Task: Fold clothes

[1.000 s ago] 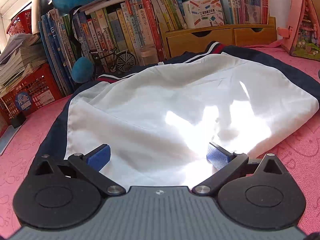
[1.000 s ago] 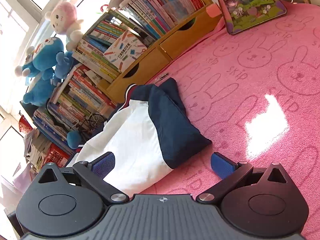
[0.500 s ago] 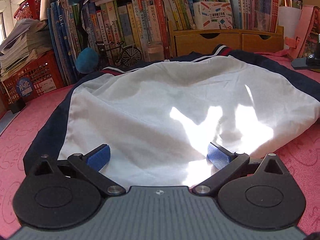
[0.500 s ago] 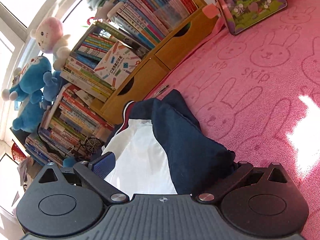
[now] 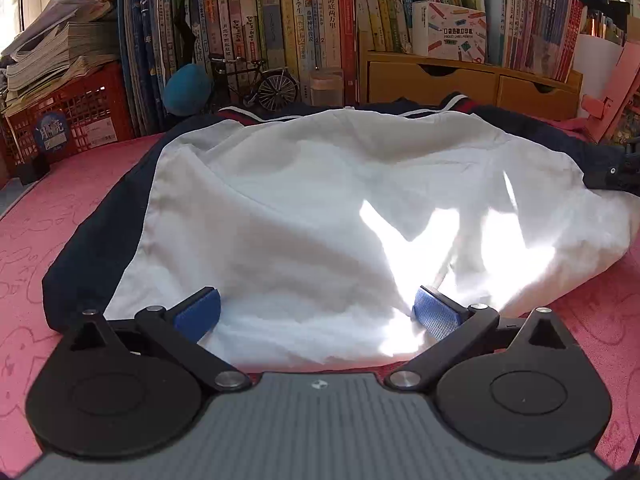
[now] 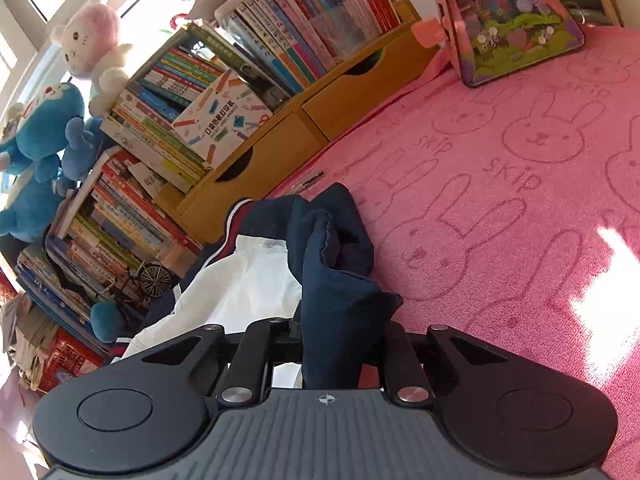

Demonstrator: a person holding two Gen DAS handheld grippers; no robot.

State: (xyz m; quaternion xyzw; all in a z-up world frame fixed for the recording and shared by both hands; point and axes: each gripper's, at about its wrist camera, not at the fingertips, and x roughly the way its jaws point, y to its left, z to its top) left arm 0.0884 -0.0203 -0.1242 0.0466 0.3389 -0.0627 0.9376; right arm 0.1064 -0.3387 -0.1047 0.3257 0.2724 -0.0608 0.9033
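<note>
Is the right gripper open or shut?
Shut: the right gripper has its jaws pinched on the navy-blue cloth sleeve.

Harsh window sunlight, blown-out glare patches, fisheye-warped edges.

Pink towel-like cover w/ embossed bunnies and "skip" text (image 6: 520, 184) spans the surface. Far edge: yellow wooden 2-drawer organiser (image 5: 472, 84) w/ upright books on top and a white printed box w/ pencil graphics (image 5: 450, 36). Left of it a small black metal model bicycle (image 5: 256, 84), blue round plush part (image 5: 187, 89), red plastic crate (image 5: 72, 116) under a paper stack. Right wrist view: blue plush toy (image 6: 40, 148), pink-and-white plush sheep (image 6: 94, 46) far left, pink house-shaped picture case (image 6: 516, 20) far right.
</note>
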